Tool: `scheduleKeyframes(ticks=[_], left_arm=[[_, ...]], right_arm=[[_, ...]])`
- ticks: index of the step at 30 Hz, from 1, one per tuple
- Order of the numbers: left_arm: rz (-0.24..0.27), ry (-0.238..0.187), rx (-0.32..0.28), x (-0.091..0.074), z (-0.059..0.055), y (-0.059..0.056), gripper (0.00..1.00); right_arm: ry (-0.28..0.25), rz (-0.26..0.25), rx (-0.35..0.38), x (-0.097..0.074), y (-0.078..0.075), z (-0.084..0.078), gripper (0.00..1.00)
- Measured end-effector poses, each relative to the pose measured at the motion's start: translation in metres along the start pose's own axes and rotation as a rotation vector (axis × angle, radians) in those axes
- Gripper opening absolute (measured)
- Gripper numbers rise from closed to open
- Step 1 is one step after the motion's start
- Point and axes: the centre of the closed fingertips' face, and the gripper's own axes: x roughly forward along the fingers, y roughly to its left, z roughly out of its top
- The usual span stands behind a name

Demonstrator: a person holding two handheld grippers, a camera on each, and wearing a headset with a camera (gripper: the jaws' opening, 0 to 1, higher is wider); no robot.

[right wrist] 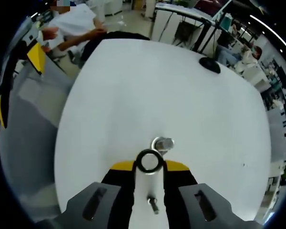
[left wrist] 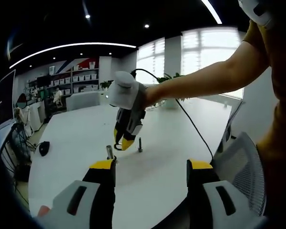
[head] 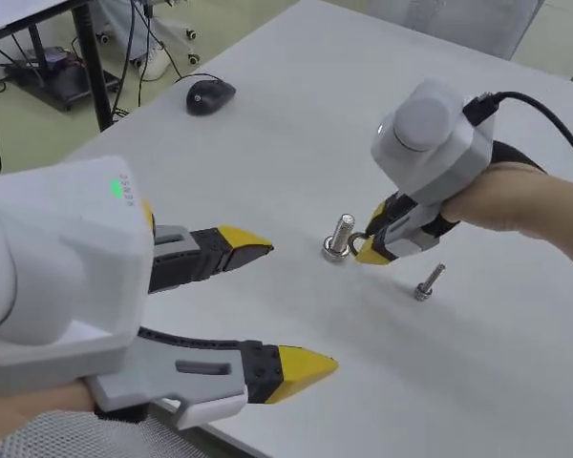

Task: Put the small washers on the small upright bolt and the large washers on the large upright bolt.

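The large upright bolt (head: 340, 236) (right wrist: 162, 143) (left wrist: 109, 151) stands mid-table. A small upright bolt (head: 427, 282) (right wrist: 153, 204) (left wrist: 139, 144) stands to its right. My right gripper (head: 368, 250) (right wrist: 148, 166) (left wrist: 121, 144) is shut on a dark ring washer (right wrist: 148, 161) (head: 358, 240), held at its yellow tips right beside the large bolt's head and slightly above the table. My left gripper (head: 301, 305) (left wrist: 151, 164) hovers at the near left, open, with nothing between its yellow-tipped fingers (head: 306, 363).
The white table (head: 296, 143) stretches away, with a black mouse (head: 210, 95) (right wrist: 209, 64) near its far left edge. A black cable (head: 544, 114) trails from the right gripper. A mesh chair (left wrist: 243, 167) stands at the near edge.
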Motion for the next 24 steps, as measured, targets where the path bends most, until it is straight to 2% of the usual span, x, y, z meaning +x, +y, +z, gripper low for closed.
scheduleKeyframes(ticks=[8,15,24], left_arm=[[0.008,-0.002,-0.001,-0.001,0.001,0.003,0.59],[0.015,0.001,-0.008,-0.001,0.001,0.007,0.59],[0.024,0.0,-0.019,-0.001,-0.001,0.014,0.59]], right_arm=[[0.005,-0.023,-0.027,-0.003,-0.015,0.013,0.22],[0.011,-0.009,-0.04,0.013,-0.02,0.023,0.22],[0.041,-0.001,-0.038,0.024,-0.023,0.017,0.22]])
